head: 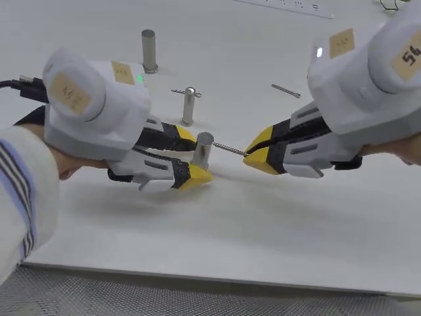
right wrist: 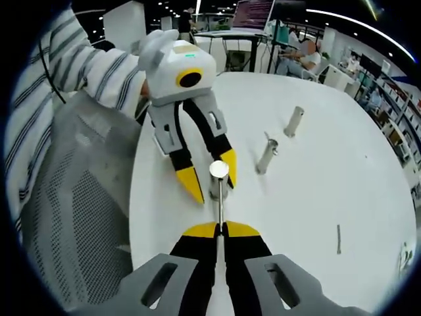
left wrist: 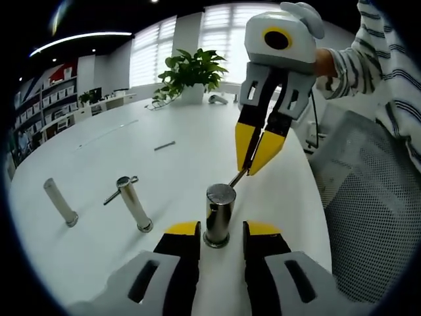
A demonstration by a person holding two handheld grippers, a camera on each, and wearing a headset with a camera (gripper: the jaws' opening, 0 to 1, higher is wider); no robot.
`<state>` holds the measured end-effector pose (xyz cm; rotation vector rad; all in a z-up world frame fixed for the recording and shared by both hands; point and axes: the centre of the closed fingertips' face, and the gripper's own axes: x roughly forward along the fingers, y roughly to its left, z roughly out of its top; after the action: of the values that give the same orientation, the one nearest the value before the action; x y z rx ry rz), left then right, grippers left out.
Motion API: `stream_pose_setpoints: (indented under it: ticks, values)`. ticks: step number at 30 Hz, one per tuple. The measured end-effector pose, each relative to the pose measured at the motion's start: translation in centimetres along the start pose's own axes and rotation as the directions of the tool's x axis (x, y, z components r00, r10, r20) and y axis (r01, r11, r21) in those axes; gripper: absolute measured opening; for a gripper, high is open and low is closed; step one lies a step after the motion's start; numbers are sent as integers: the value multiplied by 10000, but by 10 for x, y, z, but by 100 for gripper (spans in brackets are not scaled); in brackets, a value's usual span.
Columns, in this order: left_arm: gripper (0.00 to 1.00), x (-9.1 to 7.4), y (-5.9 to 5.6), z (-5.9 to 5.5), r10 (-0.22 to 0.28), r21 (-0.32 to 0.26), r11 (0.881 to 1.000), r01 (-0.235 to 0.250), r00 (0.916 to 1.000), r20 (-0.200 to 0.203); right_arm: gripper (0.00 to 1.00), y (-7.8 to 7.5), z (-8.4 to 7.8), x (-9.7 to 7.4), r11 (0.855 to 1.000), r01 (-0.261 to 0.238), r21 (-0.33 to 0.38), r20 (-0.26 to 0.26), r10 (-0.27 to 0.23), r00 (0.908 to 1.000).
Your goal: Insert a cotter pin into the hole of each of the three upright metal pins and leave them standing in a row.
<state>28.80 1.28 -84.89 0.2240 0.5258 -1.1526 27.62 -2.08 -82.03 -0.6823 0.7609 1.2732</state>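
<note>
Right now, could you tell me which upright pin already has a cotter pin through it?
The middle pin, with a cotter pin crossing its top; the far pin stands bare.

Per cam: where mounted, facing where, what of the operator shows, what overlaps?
Head view: headset, looking down at the white table; left gripper, right gripper, striped sleeve.
Left gripper view: faces across the table toward windows; own jaws flank the near steel pin; right gripper opposite.
Right gripper view: faces back at the striped sleeve; own jaws pinch a thin cotter pin.
All share the near steel pin, both grippers.
</note>
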Motion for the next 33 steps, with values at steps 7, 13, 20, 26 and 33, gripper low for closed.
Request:
stream_pose_setpoints:
  ticks: [7, 13, 20, 26, 33]
  values:
    - [18, 3, 0, -5, -99, 165, 9998, 101, 9998, -143, 4, -1, 0, 0, 9999, -97, -108, -130, 95, 9999]
    - [15, 3, 5, -8, 30, 658, 9978, -10, 9995, -300, 4, -3, 0, 1, 9997, -144, -186, -223, 140, 9997]
    - [12, 4, 4, -7, 41, 767, 9970, -24, 9998, -215, 4, -2, 0, 2, 9993, -226, -307, -298, 217, 9993]
    - [12, 3, 4, -7, 16, 669, 9978, -3, 9998, -189, 4, -2, -1, 3, 9991, -195, -388, -334, 182, 9993]
    - [12, 3, 4, -7, 127, 572, 9983, -115, 9997, -212, 4, -2, -1, 5, 9992, -123, -373, -235, 114, 9997]
